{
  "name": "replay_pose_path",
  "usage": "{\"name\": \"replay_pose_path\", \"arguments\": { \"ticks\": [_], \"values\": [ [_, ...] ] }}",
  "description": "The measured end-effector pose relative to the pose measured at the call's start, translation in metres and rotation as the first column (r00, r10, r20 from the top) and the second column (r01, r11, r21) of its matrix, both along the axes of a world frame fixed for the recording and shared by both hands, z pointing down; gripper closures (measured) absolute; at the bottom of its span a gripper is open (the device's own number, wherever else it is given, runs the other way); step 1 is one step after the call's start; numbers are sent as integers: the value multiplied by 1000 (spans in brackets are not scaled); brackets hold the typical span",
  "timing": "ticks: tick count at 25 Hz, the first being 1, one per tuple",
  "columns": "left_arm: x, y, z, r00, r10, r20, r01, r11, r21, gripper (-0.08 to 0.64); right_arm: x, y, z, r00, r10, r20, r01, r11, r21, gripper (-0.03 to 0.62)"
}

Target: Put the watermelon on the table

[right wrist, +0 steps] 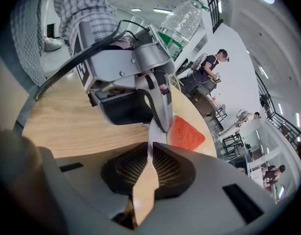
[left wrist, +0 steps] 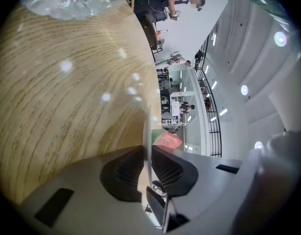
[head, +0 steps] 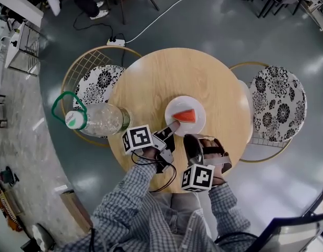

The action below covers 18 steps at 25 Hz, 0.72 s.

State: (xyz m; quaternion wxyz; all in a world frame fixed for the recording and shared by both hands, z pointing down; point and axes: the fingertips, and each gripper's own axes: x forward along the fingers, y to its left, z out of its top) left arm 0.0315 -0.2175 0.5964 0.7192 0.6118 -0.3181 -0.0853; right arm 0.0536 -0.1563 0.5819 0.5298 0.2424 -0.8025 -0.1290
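- Head view: a red watermelon wedge (head: 185,115) lies on a round white plate (head: 188,101) on the round wooden surface (head: 166,72).
- The left hand-held gripper (left wrist: 149,148) and right hand-held gripper (right wrist: 150,148) both clamp the plate's rim.
- The flesh is likely soft and slippery: carry it by the stiff plate, kept level.

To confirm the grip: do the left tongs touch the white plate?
Touching. The left gripper view shows the left tongs closed on the thin rim of the plate, pads pressing on both sides.

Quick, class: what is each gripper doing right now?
Left gripper: closed on the plate rim.
Right gripper: jaws almost together at the plate's rim; grip cannot be told.
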Motion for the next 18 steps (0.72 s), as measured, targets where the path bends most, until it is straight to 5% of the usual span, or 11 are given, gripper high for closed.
{"name": "replay_pose_path", "arguments": {
  "ticks": [6,18],
  "values": [
    [-2,7,-7,999,13,-30,-12,1000,17,445,-2,-1,1,1000,5,3,-5,1000,-5,552],
    [-39,64,-13,1000,-3,8,4,1000,-9,445,-7,1,24,999,13,32,-11,998,-67,551]
  ]
}}
